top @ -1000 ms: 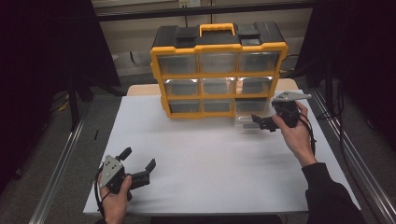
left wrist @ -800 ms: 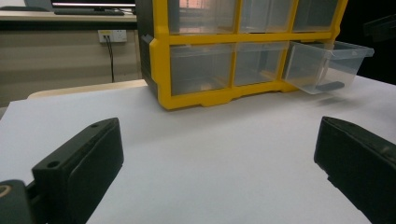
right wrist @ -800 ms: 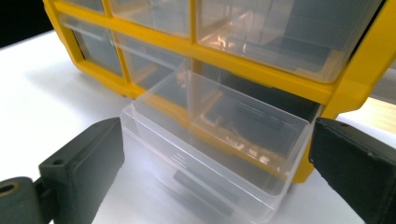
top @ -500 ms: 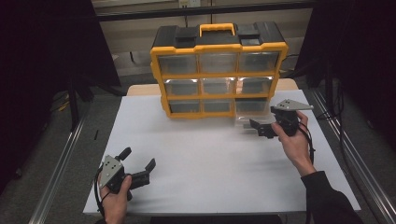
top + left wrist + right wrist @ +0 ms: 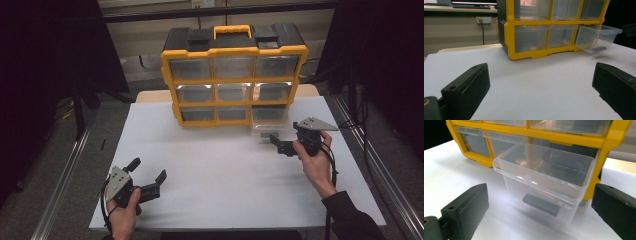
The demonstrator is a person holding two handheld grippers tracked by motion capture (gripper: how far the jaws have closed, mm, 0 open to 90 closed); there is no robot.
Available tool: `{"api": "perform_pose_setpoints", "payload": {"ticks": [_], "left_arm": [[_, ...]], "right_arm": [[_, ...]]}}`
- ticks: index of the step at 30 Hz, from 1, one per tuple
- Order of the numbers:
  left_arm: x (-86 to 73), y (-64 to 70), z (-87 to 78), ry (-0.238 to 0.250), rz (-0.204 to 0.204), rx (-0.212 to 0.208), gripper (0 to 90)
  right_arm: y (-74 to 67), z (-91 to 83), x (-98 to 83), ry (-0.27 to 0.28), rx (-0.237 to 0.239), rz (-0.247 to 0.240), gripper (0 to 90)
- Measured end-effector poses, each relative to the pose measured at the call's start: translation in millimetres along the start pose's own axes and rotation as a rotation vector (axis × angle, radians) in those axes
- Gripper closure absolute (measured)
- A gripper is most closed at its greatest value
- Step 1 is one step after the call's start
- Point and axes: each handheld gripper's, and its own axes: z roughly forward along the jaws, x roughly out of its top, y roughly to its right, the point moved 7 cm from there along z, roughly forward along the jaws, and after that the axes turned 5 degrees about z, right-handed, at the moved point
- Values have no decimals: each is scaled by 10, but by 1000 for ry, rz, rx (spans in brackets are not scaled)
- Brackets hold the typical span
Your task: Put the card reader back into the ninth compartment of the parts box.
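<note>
Clear plastic drawer (image 5: 544, 185) juts unlabelled from yellow organiser (image 5: 233, 75) before right gripper (image 5: 281, 144).

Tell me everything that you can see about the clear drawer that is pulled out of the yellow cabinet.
The drawer is a small box of clear plastic with a flat rim around its open top and a dark grip bar low on its front. It belongs to the bottom right slot of the cabinet and is pulled most of the way out, front tilted slightly down over the white table. Whether it holds anything is hard to tell. The right claw is open in front of it, not touching.
</note>
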Motion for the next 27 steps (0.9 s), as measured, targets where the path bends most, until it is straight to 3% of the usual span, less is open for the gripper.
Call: {"api": "perform_pose_setpoints", "payload": {"ticks": [27], "left_arm": [[10,10,-3,6,-2,5,15]], "right_arm": [[-31,-416,-268,108,-22,-2,1]]}}
